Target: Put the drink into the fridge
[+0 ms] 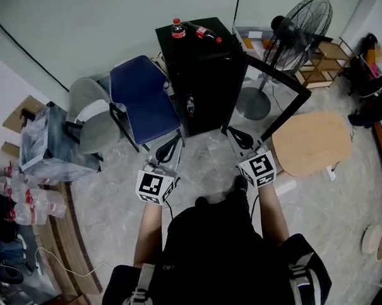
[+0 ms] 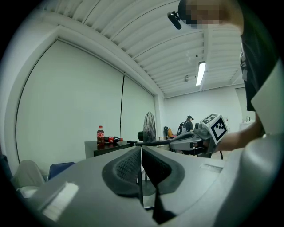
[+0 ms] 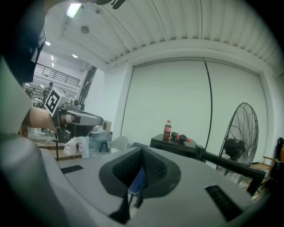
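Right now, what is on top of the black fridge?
On the fridge top: a standing cola bottle and a lying cola bottle. Its inside is too dark to tell.

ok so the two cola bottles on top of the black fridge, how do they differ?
Pose: the upright bottle stands on its base; the fallen bottle lies on its side. Place: in the head view the upright bottle sits left of the fallen bottle, whose cap points right. Shared: dark cola, red caps, both atop the fridge.

Grey marbled floor [image 1: 198, 161] spread across the centre; a blue chair [image 1: 141, 97] stood upper left, a pedestal fan [image 1: 305, 23] upper right, a wooden table [image 1: 311, 143] right.
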The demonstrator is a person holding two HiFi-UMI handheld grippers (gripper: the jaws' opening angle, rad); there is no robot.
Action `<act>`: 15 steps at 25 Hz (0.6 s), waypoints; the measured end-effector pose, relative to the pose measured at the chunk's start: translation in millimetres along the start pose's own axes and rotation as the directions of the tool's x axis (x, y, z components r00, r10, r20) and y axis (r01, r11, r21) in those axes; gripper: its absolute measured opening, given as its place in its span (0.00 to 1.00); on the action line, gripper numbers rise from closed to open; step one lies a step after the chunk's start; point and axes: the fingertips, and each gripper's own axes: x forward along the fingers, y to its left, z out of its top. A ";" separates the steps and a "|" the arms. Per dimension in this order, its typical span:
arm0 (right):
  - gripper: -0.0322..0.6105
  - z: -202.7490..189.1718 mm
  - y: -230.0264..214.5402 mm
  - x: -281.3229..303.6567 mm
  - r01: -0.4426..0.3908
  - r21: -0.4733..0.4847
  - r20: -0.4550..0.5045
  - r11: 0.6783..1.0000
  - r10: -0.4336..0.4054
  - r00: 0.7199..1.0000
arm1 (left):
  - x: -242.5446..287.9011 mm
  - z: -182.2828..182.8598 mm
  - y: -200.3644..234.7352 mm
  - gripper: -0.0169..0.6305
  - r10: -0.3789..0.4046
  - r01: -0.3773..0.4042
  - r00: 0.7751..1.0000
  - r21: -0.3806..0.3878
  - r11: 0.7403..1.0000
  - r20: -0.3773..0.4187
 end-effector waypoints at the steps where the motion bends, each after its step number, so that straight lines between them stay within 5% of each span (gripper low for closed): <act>1: 0.06 0.2 0.4 -0.1 0.000 0.000 0.000 1.000 0.000 1.000 | -0.3 0.4 -0.2 0.04 -0.002 0.002 1.000 0.000 1.000 0.002; 7: 0.12 4.3 5.3 -2.7 -0.007 -0.008 0.015 1.000 0.007 1.000 | -3.0 1.6 -2.6 0.08 -0.014 0.014 1.000 0.002 1.000 0.014; 15: 0.37 9.6 19.6 -7.4 -0.069 0.008 0.049 0.998 0.069 0.996 | -9.4 5.6 -9.0 0.22 -0.053 0.053 0.998 -0.007 0.999 0.034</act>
